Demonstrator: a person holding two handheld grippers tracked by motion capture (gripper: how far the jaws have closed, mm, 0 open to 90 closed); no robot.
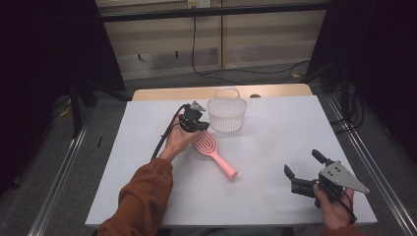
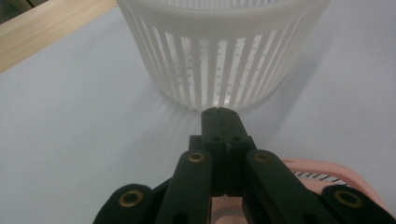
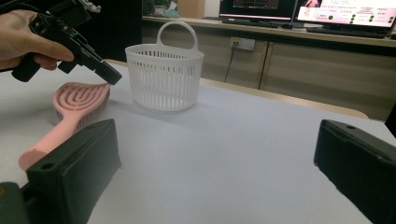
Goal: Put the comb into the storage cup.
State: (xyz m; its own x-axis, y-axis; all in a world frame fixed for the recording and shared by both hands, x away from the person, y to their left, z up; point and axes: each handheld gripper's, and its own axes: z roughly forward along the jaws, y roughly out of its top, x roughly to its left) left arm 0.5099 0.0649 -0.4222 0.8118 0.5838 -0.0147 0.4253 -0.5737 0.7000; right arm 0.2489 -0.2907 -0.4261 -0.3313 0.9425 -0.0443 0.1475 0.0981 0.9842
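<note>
White table point(image 1: 275, 147), pink hairbrush point(image 1: 214, 152) lying flat near centre, handle pointing to about 4 o'clock, head toward 10 o'clock. White slatted basket point(image 1: 226, 114) with handle stands upright at 12 o'clock of the brush head, close by but apart. Left gripper point(image 1: 202, 126) held just above the brush head, jaws pressed together, empty, tips aimed at the basket base. Right gripper point(image 1: 302, 169) at 4 o'clock near the table's front right corner, jaws wide apart, nothing between them, well apart from brush.
</note>
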